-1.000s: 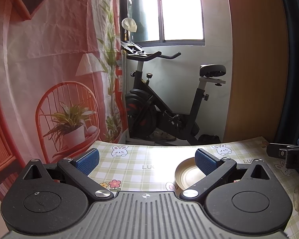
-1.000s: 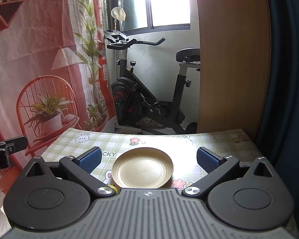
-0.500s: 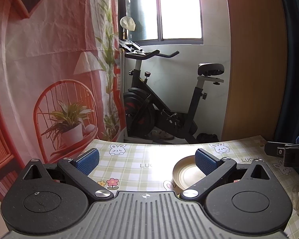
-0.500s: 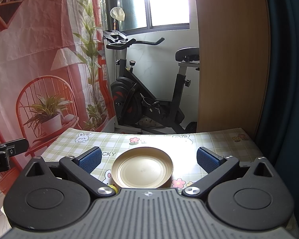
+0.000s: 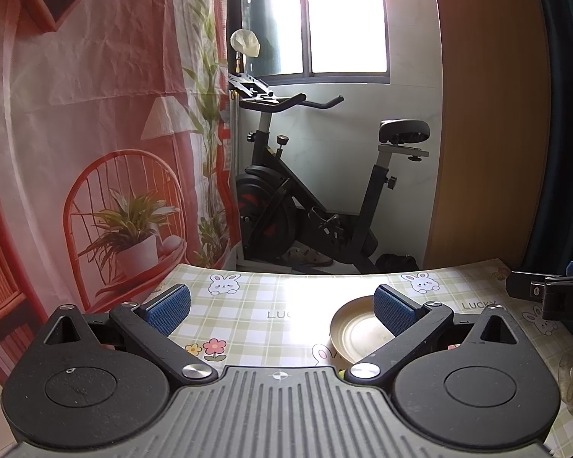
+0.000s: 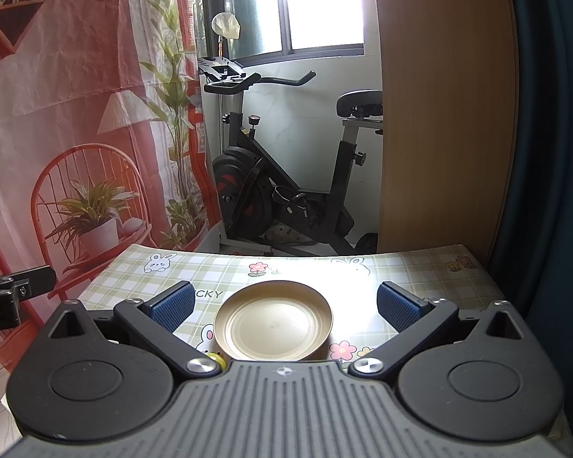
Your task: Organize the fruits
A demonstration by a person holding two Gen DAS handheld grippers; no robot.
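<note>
**Both grippers wide, fruit barely in view**

My left gripper (image 5: 282, 307) hangs spread and empty left of the shallow round gold plate (image 6: 273, 320). My right gripper (image 6: 282, 305), jaws apart, straddles it. A small yellow fruit (image 6: 214, 358) peeks just left of the plate; I should tilt down to see it before pinching.

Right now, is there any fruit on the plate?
No, the plate is bare gold inside, with nothing lying on it.

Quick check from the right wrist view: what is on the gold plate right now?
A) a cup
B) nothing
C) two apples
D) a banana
B: the plate shows a bare gold surface, lying on the checked tablecloth ahead of the open right hand-held gripper.
</note>
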